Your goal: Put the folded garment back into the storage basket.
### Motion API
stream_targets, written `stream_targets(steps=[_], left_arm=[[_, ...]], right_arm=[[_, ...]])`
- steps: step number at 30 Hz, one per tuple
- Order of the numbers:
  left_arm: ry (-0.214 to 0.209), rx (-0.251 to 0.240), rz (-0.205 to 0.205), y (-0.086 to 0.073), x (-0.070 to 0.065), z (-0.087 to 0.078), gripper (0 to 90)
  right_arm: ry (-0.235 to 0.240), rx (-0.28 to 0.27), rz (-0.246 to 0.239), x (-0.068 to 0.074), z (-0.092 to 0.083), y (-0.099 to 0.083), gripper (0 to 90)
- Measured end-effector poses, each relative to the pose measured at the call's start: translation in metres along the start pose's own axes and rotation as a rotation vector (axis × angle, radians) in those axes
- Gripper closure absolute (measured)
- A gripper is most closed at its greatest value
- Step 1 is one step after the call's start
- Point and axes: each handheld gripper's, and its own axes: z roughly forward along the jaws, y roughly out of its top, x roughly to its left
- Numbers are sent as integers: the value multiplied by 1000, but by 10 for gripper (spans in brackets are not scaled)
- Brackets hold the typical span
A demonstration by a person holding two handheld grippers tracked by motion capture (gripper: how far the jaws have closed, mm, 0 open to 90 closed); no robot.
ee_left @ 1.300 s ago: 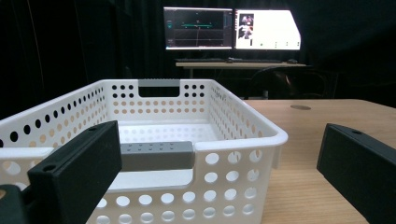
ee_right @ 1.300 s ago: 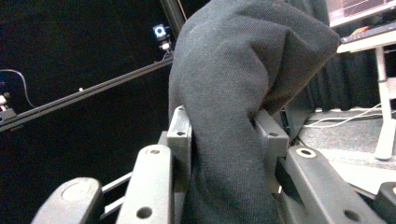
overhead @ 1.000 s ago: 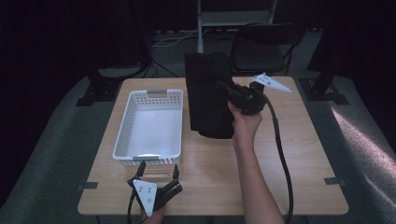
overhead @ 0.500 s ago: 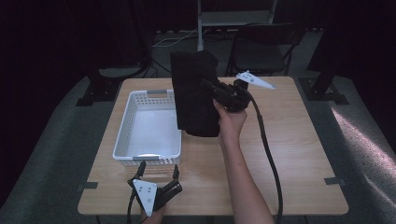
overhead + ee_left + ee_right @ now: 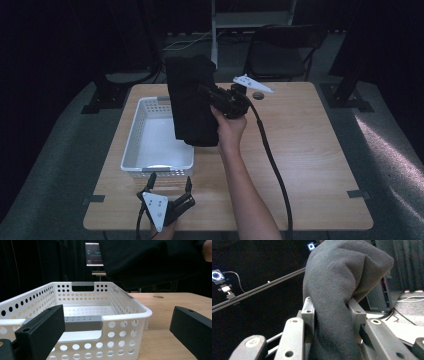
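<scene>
A folded black cloth [image 5: 192, 100] hangs in the air over the right rim of the white perforated basket [image 5: 134, 145]. My right gripper [image 5: 207, 92] is shut on its upper part; in the right gripper view the dark grey fabric [image 5: 332, 302] is pinched between the jaws. My left gripper [image 5: 169, 184] rests open near the table's front edge, just in front of the basket, with nothing between its fingers. In the left gripper view the basket [image 5: 125, 315] stands straight ahead, with the cloth [image 5: 150, 262] hanging above and behind it.
The wooden table [image 5: 310, 150] has bare surface to the right of the basket. A black chair [image 5: 280, 55] stands behind the table. The right gripper's cable [image 5: 272, 160] trails along the forearm toward the front edge.
The right gripper has carried the black cloth to the left, from over the table's middle to above the basket's right rim. The left gripper has stayed in place.
</scene>
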Motion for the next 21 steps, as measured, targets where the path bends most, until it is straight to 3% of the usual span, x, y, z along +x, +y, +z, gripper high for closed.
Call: stream_targets(steps=[21], left_arm=[[-3,2,-7,0,0,0,8]], right_arm=[[72,19,29,24,38,-5,660]])
